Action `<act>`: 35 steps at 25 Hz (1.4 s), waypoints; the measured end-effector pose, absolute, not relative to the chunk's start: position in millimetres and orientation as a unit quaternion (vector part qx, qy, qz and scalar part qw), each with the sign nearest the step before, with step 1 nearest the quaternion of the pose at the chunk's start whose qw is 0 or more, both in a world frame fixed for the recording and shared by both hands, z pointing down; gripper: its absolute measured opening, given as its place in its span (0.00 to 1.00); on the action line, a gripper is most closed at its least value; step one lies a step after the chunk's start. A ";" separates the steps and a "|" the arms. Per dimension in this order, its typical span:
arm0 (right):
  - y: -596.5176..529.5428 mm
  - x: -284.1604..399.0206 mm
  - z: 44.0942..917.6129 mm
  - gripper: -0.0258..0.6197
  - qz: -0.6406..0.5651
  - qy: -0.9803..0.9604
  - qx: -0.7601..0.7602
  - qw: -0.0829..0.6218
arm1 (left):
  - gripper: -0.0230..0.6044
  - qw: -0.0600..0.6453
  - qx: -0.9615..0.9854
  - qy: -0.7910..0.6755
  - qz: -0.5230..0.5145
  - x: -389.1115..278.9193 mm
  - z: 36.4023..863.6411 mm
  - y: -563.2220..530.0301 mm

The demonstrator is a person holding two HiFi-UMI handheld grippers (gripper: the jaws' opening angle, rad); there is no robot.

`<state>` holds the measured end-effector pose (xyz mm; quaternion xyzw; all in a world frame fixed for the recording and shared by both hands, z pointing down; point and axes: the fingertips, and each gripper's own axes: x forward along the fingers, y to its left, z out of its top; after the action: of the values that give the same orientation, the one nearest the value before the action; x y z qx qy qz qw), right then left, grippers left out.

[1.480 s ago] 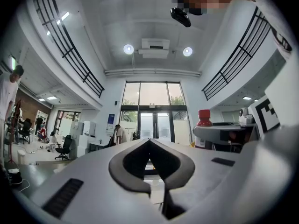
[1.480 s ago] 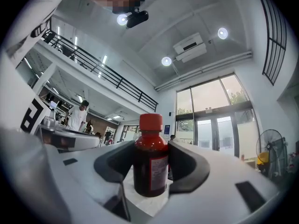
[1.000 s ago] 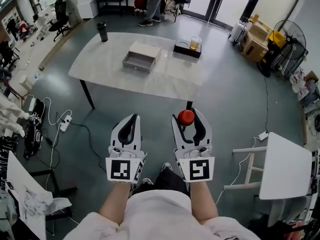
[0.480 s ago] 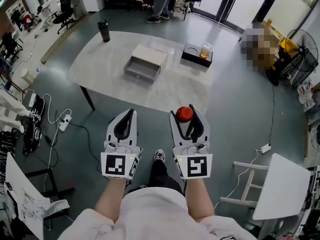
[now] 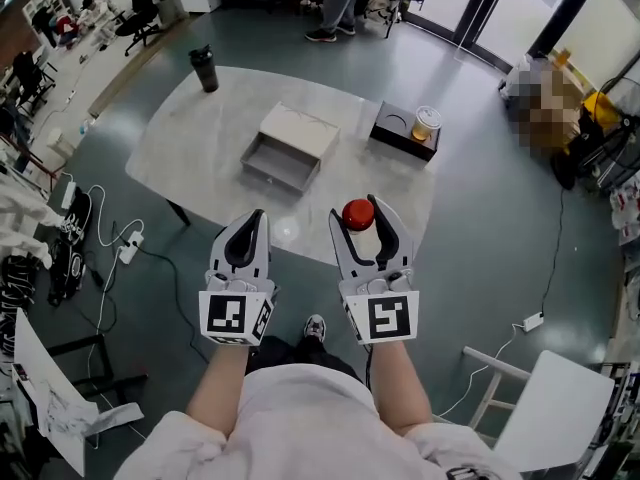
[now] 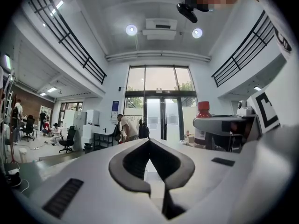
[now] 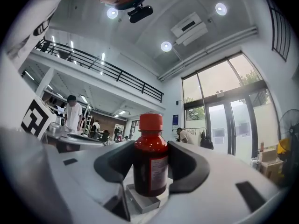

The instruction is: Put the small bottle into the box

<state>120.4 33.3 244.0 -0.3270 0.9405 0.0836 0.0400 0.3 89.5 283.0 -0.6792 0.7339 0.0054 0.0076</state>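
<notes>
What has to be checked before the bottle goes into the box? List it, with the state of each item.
1. Grip: right claw is shut on the small bottle, which is upright with its red cap up: ok.
2. Left claw is shut, with nothing in it: ok.
3. Box is open at the top and its tray looks empty: ok.
4. Way there: nothing stands on the table between the claws and the box. The cup sits off to the right: ok.
5. Bottle above the box: it is at the table's near edge and the box lies further on: not ok.
6. Cap screwed tight: cannot tell.
</notes>
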 end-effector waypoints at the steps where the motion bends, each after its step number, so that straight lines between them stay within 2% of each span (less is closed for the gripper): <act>1: 24.9 117.7 246.5 0.40 0.080 0.942 -0.323 0.036 | 0.07 0.008 -0.678 0.735 0.003 -2.1 283.3 81.8; 16: -68.6 29.6 291.0 0.40 0.022 0.955 -0.295 0.014 | 0.07 -0.020 -0.680 0.733 -0.023 -85.8 331.6 -21.4; 25: -130.0 -51.3 329.4 0.40 0.004 0.952 -0.303 -0.044 | 0.07 -0.077 -0.706 0.702 -0.048 -158.4 376.8 -90.0; 35: -175.2 -122.1 391.5 0.40 -0.021 0.948 -0.300 -0.106 | 0.07 -0.140 -0.734 0.658 -0.095 -210.6 440.1 -139.5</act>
<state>-122.1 -175.2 391.5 -0.3000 0.9478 -0.0207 -0.1060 -210.6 -139.5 440.1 -0.7336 0.6583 -0.0947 -0.1398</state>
